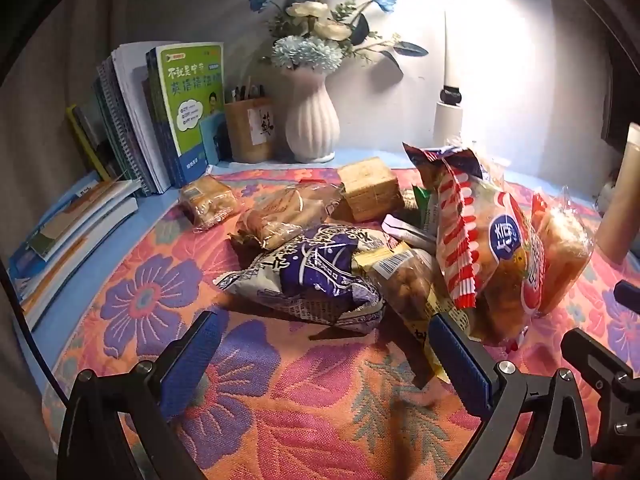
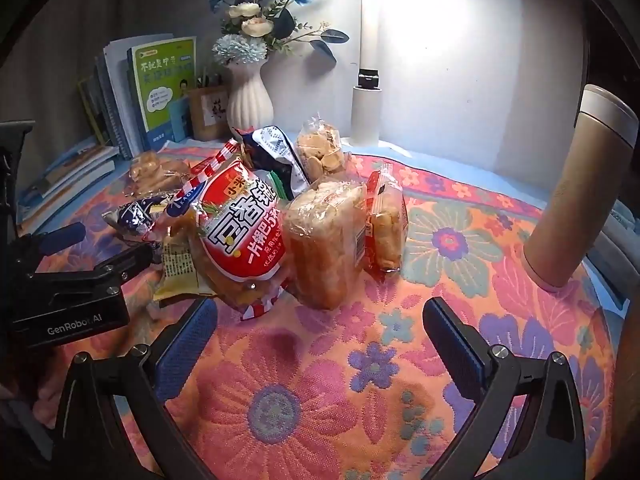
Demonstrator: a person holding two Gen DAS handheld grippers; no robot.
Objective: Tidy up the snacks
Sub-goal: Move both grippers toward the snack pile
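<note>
A heap of crinkly plastic snack packets [image 1: 360,248] lay on the worktop's woven floral cloth [image 1: 304,396], in the middle: a glossy red-and-white striped bag [image 2: 236,232] standing tall, a purple-and-white foil pouch [image 1: 316,276] slumped flat, and clear wraps of pale biscuits [image 2: 324,240]. The left gripper [image 1: 328,364] had its ribbed blue fingers [image 1: 192,360] spread wide and empty, the heap just beyond their tips. The right gripper [image 2: 320,344] was likewise spread wide, the striped bag just past its left finger. A smooth tan flask [image 2: 576,184] stood far right
</note>
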